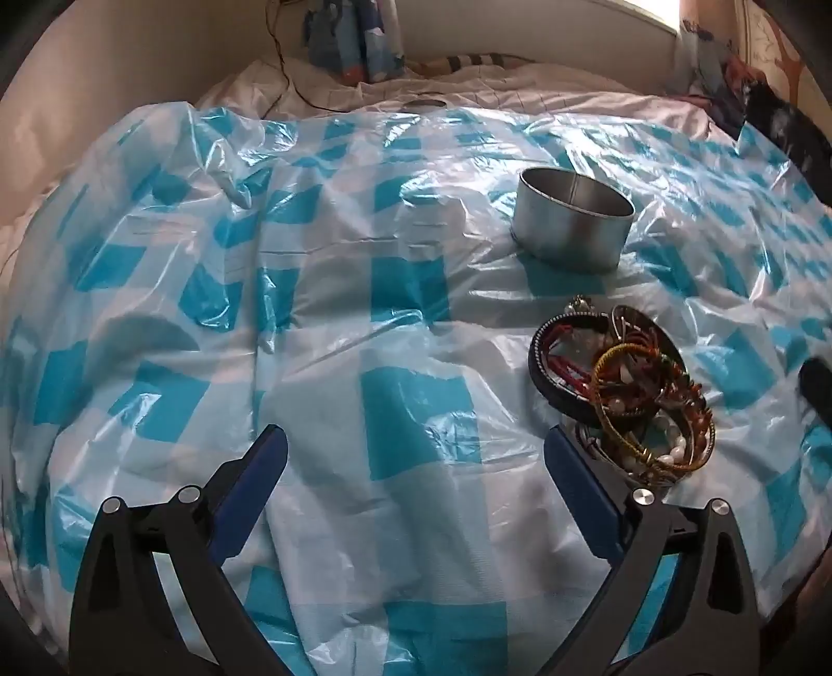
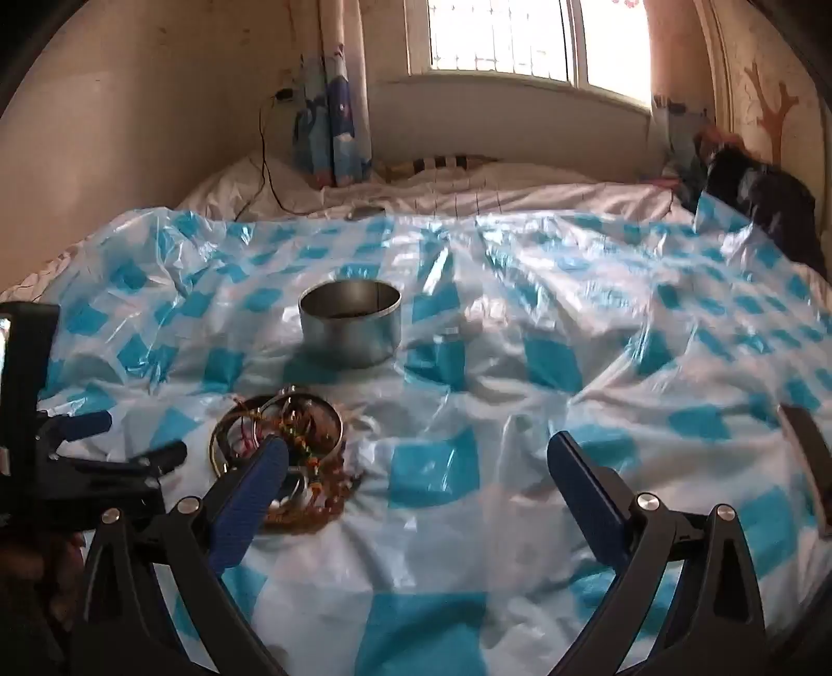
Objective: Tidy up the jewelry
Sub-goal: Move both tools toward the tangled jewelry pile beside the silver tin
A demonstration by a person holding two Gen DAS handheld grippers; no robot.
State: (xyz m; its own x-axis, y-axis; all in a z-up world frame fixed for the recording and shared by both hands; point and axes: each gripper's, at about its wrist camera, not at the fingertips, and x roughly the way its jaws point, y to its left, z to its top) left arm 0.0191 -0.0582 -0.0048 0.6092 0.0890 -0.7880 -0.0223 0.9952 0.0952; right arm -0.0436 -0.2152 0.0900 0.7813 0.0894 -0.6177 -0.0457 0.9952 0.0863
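Note:
A pile of jewelry (image 1: 621, 387), bangles, bead strings and a dark ring-shaped bracelet, lies on the blue-and-white checked plastic sheet (image 1: 364, 322). A round metal tin (image 1: 572, 223) stands open behind it. My left gripper (image 1: 416, 452) is open and empty, low over the sheet, with its right finger beside the pile. In the right wrist view the pile (image 2: 283, 442) lies at lower left and the tin (image 2: 349, 322) behind it. My right gripper (image 2: 416, 457) is open and empty, its left finger in front of the pile. The left gripper (image 2: 99, 442) shows at the left edge.
The sheet covers a bed with white bedding (image 2: 468, 187). A wall, a curtain (image 2: 333, 130) and a window (image 2: 509, 36) stand behind. A cable (image 2: 265, 151) runs down the wall. Dark clothing (image 2: 764, 203) lies at the far right. A dark flat object (image 2: 811, 457) lies at the right edge.

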